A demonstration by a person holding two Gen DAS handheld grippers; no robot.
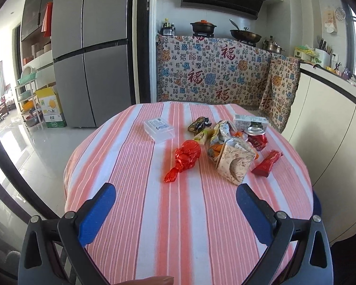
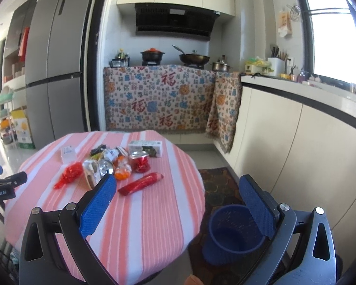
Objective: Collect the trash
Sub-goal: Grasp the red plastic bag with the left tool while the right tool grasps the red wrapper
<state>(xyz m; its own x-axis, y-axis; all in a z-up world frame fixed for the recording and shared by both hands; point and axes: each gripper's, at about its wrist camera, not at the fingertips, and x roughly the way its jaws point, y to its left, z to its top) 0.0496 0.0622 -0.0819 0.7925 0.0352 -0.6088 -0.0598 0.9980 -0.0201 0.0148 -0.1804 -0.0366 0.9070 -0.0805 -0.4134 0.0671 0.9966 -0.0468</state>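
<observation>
Left gripper (image 1: pixel 175 204) low in frame, blue pads spread wide, nothing between them, hovering over striped table (image 1: pixel 135 166). Trash pile sits mid-frame beyond its tips, well apart: red foil wrapper (image 1: pixel 184 160) closest, patterned paper box (image 1: pixel 235 162) just right of it, long red wrapper (image 1: pixel 267 162) further right, red can (image 1: pixel 256 136) behind.

Right gripper (image 2: pixel 178 201) also splayed, empty. Same pile upper left of its tips; blue bin (image 2: pixel 232 232) on floor, lower right, between its fingers in view.

Glossy foil wrapper (image 1: pixel 186 158), seemingly woven tablecloth (image 1: pixel 140 190)
</observation>
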